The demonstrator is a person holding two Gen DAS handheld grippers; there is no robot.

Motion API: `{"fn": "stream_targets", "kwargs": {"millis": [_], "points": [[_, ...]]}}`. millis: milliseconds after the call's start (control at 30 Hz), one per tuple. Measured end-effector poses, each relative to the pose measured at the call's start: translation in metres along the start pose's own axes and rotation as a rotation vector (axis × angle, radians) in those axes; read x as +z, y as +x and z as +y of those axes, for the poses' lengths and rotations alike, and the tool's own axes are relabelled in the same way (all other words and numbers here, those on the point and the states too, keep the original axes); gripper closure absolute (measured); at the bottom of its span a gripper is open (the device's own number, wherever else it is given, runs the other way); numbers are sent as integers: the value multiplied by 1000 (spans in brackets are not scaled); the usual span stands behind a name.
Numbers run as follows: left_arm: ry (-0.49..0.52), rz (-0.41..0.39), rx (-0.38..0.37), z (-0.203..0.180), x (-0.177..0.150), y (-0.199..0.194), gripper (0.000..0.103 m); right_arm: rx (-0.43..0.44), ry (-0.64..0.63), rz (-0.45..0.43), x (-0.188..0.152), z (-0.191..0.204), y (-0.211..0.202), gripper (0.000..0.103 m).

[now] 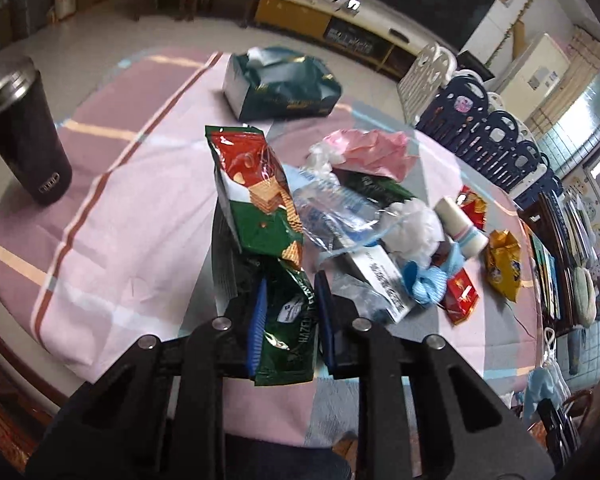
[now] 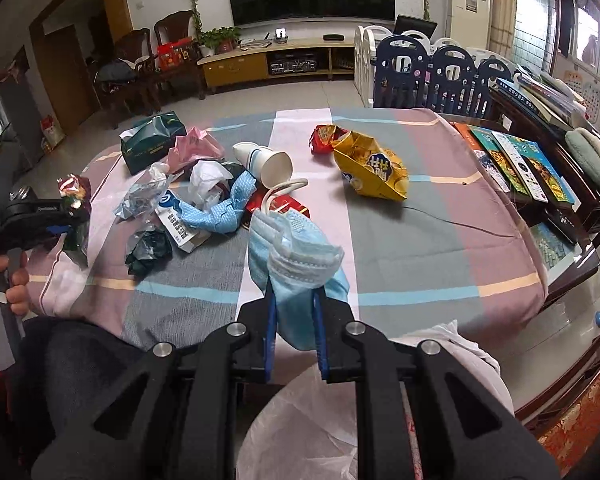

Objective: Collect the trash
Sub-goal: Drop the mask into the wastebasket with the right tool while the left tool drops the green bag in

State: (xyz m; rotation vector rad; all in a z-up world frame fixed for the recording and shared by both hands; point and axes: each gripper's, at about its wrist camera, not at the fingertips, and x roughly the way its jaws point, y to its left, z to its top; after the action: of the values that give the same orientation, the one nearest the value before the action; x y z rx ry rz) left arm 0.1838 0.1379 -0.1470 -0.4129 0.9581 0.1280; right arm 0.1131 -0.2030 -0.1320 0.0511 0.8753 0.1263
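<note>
My left gripper (image 1: 288, 320) was clamped on a green and red wafer wrapper (image 1: 260, 208), its blue pads pressing the lower green part from both sides while the rest of the pack stood up and away from my fingers, above the near part of the tablecloth (image 1: 132, 216). My right gripper (image 2: 294, 336) was closed on a blue face mask (image 2: 296, 256); the folded cloth sat between the two pads, bulged above them, and its white ear loop (image 2: 284, 192) curled off the top. Directly under that gripper, off the near edge of the table, lay the open mouth of a white plastic bag (image 2: 300, 420). The remaining trash lay in a heap toward the middle of the tabletop, well ahead of both pairs of fingers: a white paper cup (image 2: 266, 162) on its side, a crumpled pink bag (image 2: 194, 146), a blue mesh cloth (image 2: 230, 204), clear plastic (image 2: 144, 194) and a dark green wrapper (image 2: 148, 246). A yellow snack bag (image 2: 374, 168) and a red wrapper (image 2: 326, 138) lay apart nearer the far right edge, a green tissue pack (image 2: 150, 142) at the far left corner, and a dark tumbler (image 1: 28, 132) near the left edge.
</note>
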Motion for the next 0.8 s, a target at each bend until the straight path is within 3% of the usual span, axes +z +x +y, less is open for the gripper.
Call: {"fn": "stream_targets", "kwargs": {"millis": [100, 233, 433, 500, 533, 567, 600, 700, 800], "points": [[63, -49, -31, -16, -16, -34, 79, -14, 11, -4, -9, -12, -18, 86], [189, -75, -153, -59, -40, -71, 79, -61, 41, 14, -24, -37, -40, 86], [387, -38, -325, -134, -84, -96, 79, -158, 95, 231, -88, -72, -24, 85], [450, -6, -360, -154, -102, -95, 79, -135, 182, 302, -107, -88, -17, 71], [474, 11, -371, -163, -111, -93, 79, -112, 237, 316, -113, -95, -18, 55], [499, 32, -385, -172, -120, -91, 79, -89, 316, 310, -115, -109, -20, 40], [531, 55, -402, -182, -131, -89, 79, -82, 386, 281, -114, -121, -27, 37], [641, 132, -474, -209, -163, -77, 79, -100, 529, 162, -104, -151, -53, 34], [778, 243, -564, -234, -199, -63, 79, -153, 594, 45, -93, -172, -81, 30]]}}
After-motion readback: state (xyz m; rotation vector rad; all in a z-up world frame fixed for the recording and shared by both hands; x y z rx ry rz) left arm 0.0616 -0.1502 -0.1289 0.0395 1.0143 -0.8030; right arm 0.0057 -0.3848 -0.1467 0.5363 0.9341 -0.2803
